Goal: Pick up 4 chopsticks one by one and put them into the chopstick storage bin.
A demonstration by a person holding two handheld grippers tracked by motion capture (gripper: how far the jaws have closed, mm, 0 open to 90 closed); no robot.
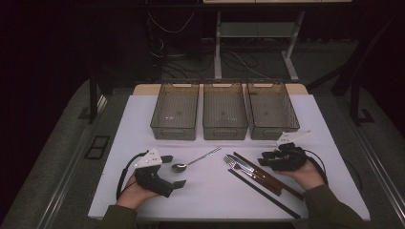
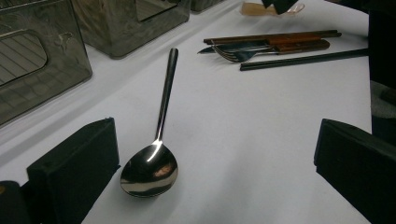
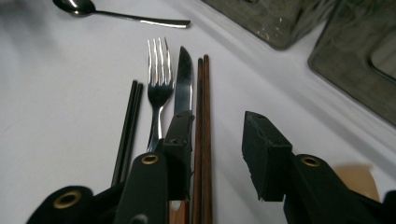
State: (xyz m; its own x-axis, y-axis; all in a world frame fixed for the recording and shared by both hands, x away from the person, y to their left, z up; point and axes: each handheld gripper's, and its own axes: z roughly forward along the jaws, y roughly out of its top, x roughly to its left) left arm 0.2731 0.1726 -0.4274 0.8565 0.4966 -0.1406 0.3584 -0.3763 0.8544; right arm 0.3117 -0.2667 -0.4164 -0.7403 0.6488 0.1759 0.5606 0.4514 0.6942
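A: Starting from the left, what is beside the spoon [image 1: 180, 167]?

B: The left gripper [image 1: 168, 172] lies just left of the spoon's bowl. Its jaws are spread wide, one on each side of the bowl, and I cannot tell whether the near one touches it.

A: And to the right of the spoon?

B: A fork [image 1: 237, 165], a knife [image 1: 250, 169], brown chopsticks [image 1: 267, 175] and black chopsticks [image 1: 262, 193] lie together on the white table [image 1: 210, 191]. Farther right, the right gripper [image 1: 264, 160] is over their handles, jaws parted, pinching nothing.

A: Behind the spoon?

B: Three smoky bins [image 1: 224, 109] in a row.
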